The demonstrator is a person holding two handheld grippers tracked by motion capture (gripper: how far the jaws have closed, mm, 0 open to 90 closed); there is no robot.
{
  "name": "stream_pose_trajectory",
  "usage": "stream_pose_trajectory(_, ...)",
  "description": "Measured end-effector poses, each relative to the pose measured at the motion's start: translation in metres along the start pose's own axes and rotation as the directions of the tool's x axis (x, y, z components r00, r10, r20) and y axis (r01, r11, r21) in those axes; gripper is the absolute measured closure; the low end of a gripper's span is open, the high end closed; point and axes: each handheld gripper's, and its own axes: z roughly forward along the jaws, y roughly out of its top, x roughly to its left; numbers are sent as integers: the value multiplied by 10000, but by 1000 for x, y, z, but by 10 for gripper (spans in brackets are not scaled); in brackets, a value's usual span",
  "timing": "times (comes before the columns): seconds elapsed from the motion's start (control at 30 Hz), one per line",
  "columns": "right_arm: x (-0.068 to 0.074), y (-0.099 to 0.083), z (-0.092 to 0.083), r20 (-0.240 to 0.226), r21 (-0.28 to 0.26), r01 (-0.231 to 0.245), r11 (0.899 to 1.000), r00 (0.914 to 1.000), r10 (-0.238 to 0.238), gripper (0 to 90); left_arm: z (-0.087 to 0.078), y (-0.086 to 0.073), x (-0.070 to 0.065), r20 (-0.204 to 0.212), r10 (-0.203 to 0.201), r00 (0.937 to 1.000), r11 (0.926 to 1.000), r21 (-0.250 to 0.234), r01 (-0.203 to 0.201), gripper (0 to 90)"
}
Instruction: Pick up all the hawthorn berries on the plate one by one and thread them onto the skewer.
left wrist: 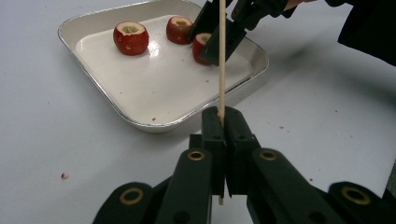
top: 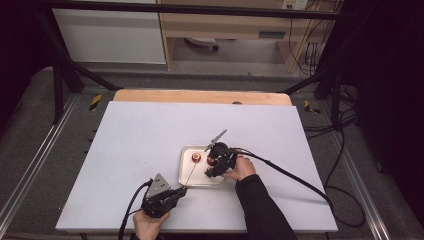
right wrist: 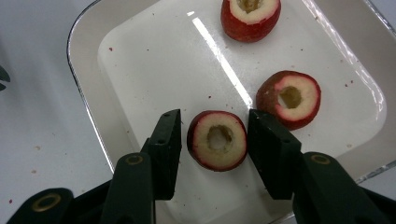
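While 3 red cored fruits (right wrist: 217, 140) lie in the tray (right wrist: 88, 93), hollow-centred.

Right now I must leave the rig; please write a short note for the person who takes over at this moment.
Left tongs: shut on a thin wooden skewer, held near the tray's front corner, pointing up over the tray.
Right tongs: open, one jaw on each side of the near cored fruit; a gap shows on the left side, so not yet gripped.
Things: three red cored fruits lie in the white metal tray, hollow side up; the other two lie farther in.
Done: skewer picked up; nothing is on it.
Left, probably: close on the near fruit, thread it on the skewer, then the others.
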Motion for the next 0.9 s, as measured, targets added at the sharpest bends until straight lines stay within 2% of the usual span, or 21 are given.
stream_pose_trajectory(0.37,-3,2,-2,67,445,-231,9987,9997,228,595,1,1,0,54,38,10000,10000,76,-38,882)
stream_pose_trajectory(0.63,-2,2,-4,181,697,-177,9974,9997,165,605,1,1,-1,50,48,10000,9999,98,-49,882)
stream_pose_trajectory(0.8,-1,2,-9,255,403,-393,9984,9989,383,609,1,1,-1,20,49,10000,10000,67,-50,882)
stream_pose_trajectory(0.9,1,2,-16,274,-112,-640,9979,9976,643,609,1,1,-2,-8,20,10000,10000,-43,-20,882)
